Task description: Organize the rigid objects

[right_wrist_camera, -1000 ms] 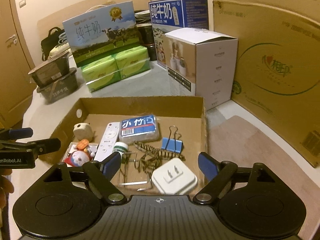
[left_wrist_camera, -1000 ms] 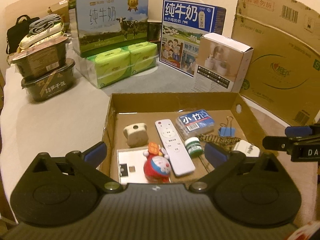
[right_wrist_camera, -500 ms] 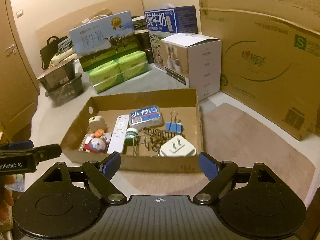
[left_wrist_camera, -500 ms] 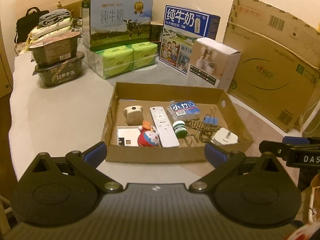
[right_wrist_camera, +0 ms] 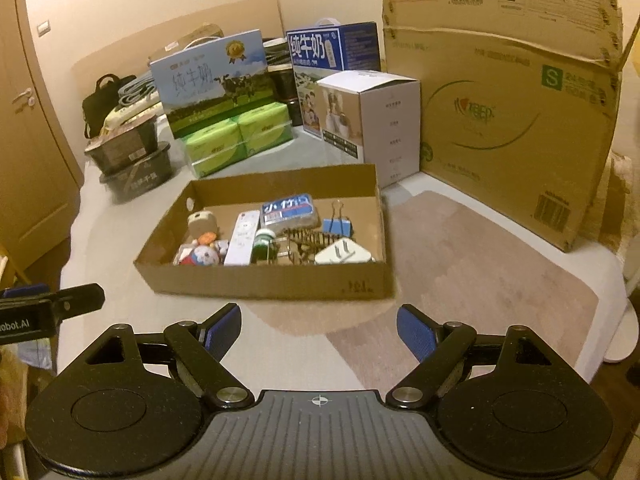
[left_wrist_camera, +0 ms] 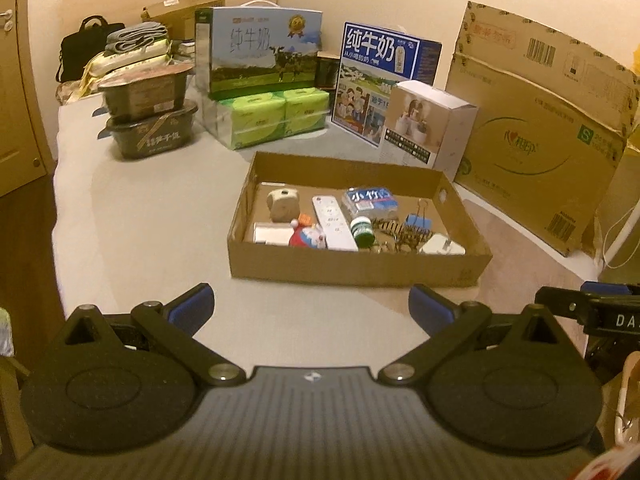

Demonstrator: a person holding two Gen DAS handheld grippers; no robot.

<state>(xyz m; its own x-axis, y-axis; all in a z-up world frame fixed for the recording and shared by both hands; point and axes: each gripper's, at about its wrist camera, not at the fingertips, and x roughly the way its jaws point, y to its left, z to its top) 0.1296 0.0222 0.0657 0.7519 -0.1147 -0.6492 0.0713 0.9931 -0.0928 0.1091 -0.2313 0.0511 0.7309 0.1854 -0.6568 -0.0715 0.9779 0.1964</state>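
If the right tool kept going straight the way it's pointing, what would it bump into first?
Probably the bare table just short of the cardboard tray. The right tool, open and empty, tilts downward, so it likely lands before the tray, though depth is unclear.

Milk cartons (left_wrist_camera: 256, 50) and tissue packs (left_wrist_camera: 272, 118) stand behind.

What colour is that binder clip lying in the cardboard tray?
The binder clip is blue with wire handles; the right wrist view shows it best.

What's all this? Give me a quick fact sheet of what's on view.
Container: shallow cardboard tray
Inside: white remote, blue binder clip, white plug adapter, small green-capped bottle, round toy figure
Left gripper: open, empty, short of the tray
Right gripper: open, empty
Behind: milk cartons, green tissue packs
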